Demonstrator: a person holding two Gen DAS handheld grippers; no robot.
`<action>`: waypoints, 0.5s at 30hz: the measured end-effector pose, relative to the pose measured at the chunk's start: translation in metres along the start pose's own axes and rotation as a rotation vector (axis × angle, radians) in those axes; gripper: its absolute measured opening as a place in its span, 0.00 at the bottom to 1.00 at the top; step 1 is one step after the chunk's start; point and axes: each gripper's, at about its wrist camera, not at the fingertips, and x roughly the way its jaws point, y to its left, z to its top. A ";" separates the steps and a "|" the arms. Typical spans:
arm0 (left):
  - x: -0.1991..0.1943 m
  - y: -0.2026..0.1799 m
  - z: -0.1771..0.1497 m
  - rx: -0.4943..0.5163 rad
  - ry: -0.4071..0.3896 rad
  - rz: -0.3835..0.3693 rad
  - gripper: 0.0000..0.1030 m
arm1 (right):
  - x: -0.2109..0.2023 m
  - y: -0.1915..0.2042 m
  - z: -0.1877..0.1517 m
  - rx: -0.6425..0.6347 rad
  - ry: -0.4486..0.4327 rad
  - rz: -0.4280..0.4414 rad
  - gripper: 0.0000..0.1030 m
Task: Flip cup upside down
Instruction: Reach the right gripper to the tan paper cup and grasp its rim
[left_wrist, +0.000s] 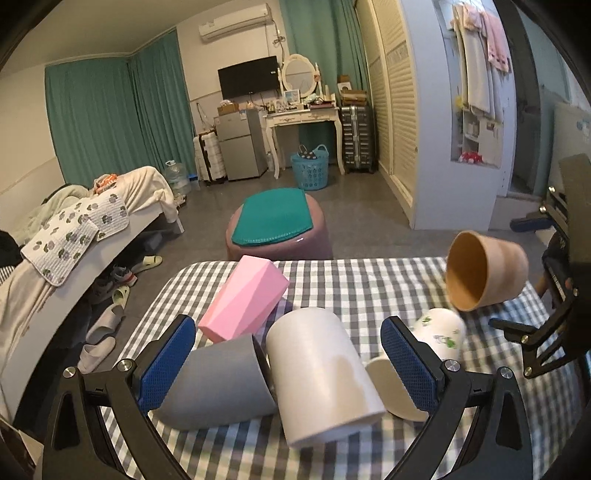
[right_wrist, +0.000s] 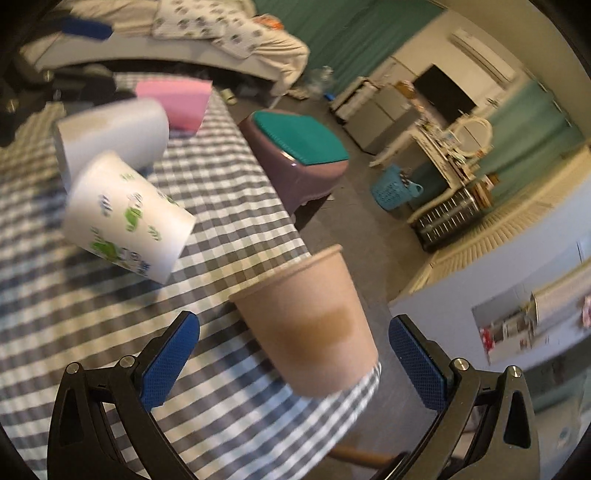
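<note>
Your right gripper (right_wrist: 293, 363) has its jaws spread wide, and the brown cup (right_wrist: 310, 321) sits between the blue pads (right_wrist: 168, 365) without touching either one; it is blurred, tilted, rim up and to the left, at the edge of the checked surface (right_wrist: 110, 314). From your left wrist view the same brown cup (left_wrist: 484, 271) appears off the cloth at the far right corner, lying over with its open mouth facing left, just ahead of the right gripper's black frame. Your left gripper (left_wrist: 288, 363) is also wide open, its jaws flanking a grey cup (left_wrist: 218, 384) and a plain white cup (left_wrist: 321, 373), both on their sides and touching. A printed white cup (left_wrist: 439, 332) lies just beside the right pad, and a pink faceted cup (left_wrist: 245, 297) lies behind the grey one.
</note>
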 end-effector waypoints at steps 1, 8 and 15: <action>0.004 0.000 0.000 0.003 0.005 0.005 1.00 | 0.007 0.002 0.001 -0.015 0.006 -0.001 1.00; 0.018 0.005 -0.002 0.000 0.031 -0.001 1.00 | 0.048 0.006 0.005 -0.070 0.048 -0.021 1.00; 0.011 0.008 -0.002 0.000 0.017 -0.005 1.00 | 0.060 0.007 0.009 -0.062 0.081 -0.069 0.88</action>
